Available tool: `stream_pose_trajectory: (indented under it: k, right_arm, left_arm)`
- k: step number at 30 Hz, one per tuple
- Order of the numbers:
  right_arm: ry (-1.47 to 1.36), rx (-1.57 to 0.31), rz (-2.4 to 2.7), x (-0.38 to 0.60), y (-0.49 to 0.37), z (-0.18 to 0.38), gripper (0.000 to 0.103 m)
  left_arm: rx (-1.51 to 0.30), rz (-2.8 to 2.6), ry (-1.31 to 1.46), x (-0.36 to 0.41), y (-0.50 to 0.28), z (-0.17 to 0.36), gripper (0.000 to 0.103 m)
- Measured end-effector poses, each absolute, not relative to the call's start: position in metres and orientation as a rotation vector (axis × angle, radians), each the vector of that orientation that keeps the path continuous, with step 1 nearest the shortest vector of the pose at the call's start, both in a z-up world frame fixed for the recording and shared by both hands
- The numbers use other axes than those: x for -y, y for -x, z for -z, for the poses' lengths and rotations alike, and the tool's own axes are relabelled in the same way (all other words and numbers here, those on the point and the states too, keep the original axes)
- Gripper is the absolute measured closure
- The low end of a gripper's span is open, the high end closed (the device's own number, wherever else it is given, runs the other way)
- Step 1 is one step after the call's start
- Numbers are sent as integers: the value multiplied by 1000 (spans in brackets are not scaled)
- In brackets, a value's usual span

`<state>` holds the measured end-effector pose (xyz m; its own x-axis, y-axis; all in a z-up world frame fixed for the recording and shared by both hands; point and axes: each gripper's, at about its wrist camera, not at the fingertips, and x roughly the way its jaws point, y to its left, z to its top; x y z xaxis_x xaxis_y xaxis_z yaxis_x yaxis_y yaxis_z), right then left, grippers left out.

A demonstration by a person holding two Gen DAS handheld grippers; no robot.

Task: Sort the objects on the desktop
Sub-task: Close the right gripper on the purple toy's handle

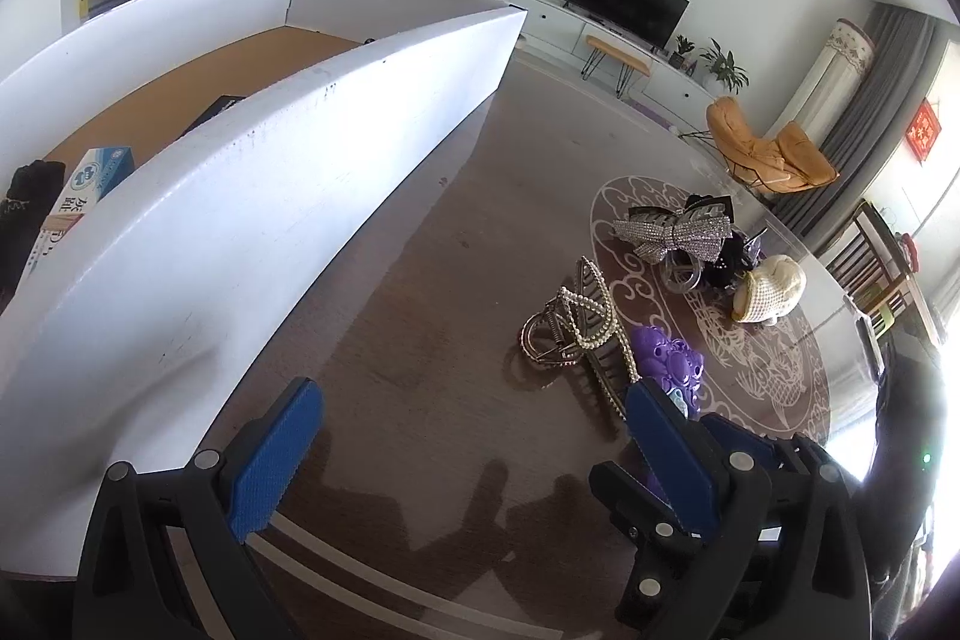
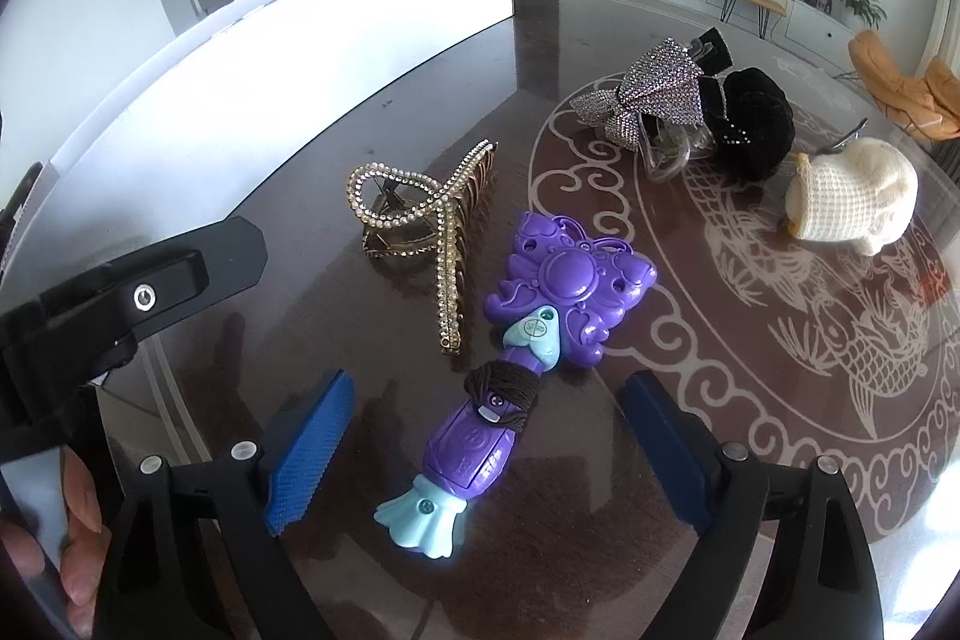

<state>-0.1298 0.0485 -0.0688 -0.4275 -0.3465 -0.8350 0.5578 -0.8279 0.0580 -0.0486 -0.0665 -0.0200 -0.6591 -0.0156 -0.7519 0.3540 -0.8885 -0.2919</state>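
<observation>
Right gripper jaws wide, straddling the purple toy wand, untouched; brown hair tie wraps its handle. Gold pearl claw clip at 11 o'clock. Left gripper wide, empty, white box wall at 10 o'clock.

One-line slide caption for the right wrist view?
Open right claw straddles the purple plastic butterfly wand on the glossy brown table, beside a gold rhinestone hair clip.
</observation>
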Motion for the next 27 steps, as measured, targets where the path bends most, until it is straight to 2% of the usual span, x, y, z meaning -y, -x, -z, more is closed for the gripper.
stream_pose_trajectory:
  k: [2, 9, 12, 27]
  right_arm:
    - [-1223, -370, 2279, -48, 126, 69, 39]
    - [-1202, -376, 2300, -63, 120, 65, 76]
    - [-1200, -347, 2326, -72, 121, 65, 80]
    - [-1225, -250, 2490, -150, 128, 64, 80]
  left_arm:
    - [-626, 2614, -1184, 66, 50, 21, 0]
    - [-614, 2611, -1208, 65, 52, 24, 0]
    - [-605, 2610, -1212, 64, 51, 23, 0]
    - [-580, 2604, -1243, 62, 54, 27, 0]
